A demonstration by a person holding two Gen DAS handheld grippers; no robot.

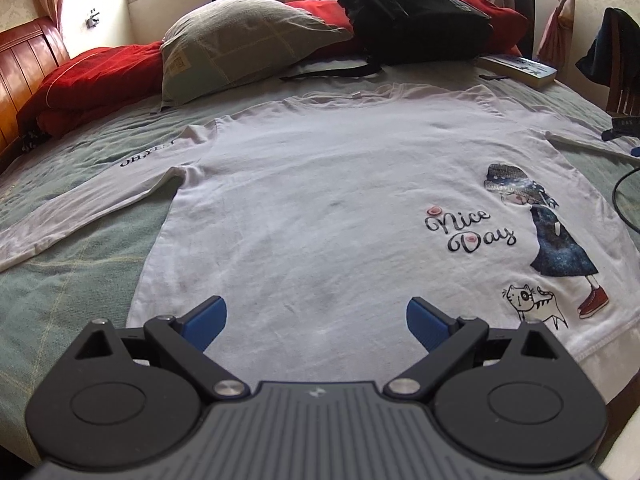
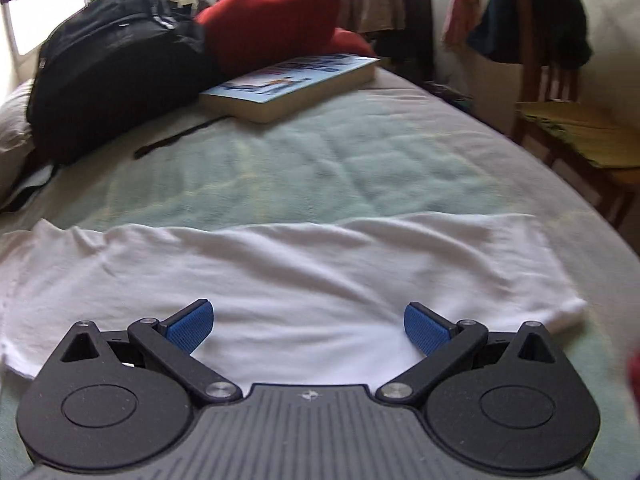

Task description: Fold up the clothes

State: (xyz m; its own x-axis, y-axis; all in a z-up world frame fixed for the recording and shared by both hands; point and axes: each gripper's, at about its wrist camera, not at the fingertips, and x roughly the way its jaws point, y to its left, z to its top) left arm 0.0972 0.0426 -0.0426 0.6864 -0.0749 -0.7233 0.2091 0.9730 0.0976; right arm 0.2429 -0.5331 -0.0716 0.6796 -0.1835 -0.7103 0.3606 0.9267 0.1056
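A white long-sleeved shirt (image 1: 320, 200) lies spread flat on the green bedspread (image 1: 60, 280), printed side up, with "Nice Day" lettering and a girl-and-cat picture near its right hem. Its left sleeve (image 1: 72, 216) stretches out to the left. My left gripper (image 1: 316, 322) hovers open over the shirt's lower body, blue pads wide apart with nothing between them. In the right wrist view a white sleeve (image 2: 300, 268) lies across the bed. My right gripper (image 2: 308, 326) is open just above that sleeve, holding nothing.
A grey-green pillow (image 1: 240, 44), red bedding (image 1: 100, 76), a black backpack (image 1: 412, 12) and a thick book (image 2: 288, 84) sit at the far side of the bed. A wooden chair (image 2: 576, 136) stands beside the bed on the right. A dark cable (image 1: 624, 200) runs at the right edge.
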